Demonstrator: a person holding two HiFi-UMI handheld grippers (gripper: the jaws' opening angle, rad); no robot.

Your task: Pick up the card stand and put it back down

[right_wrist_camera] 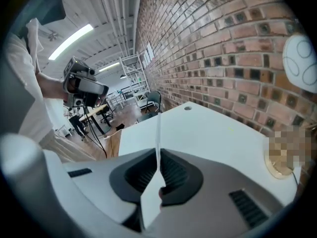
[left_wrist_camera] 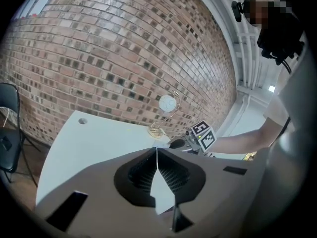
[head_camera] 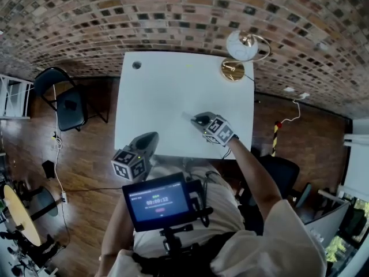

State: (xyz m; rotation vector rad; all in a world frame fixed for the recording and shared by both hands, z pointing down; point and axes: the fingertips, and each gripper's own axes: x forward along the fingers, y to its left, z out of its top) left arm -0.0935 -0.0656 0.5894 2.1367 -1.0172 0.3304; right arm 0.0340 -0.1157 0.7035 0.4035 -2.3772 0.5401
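Observation:
The card stand (head_camera: 233,69) has a round gold base and a wire loop holding a white round card (head_camera: 241,45). It stands upright at the far right corner of the white table (head_camera: 167,97). My right gripper (head_camera: 188,118) is shut and empty, over the table's near right part and well short of the stand. My left gripper (head_camera: 151,138) hangs at the table's front edge, its jaws together with nothing in them. From the left gripper view, shut jaws (left_wrist_camera: 157,151) point toward the stand (left_wrist_camera: 165,115). In the right gripper view, the gripper (right_wrist_camera: 158,133) has the stand's card (right_wrist_camera: 302,63) at the far right.
A round cable hole (head_camera: 136,64) is in the table's far left corner. A black chair (head_camera: 63,100) stands left of the table and an office chair (head_camera: 282,172) at its right. The brick wall (head_camera: 173,16) runs behind. A phone (head_camera: 160,201) is mounted at the person's chest.

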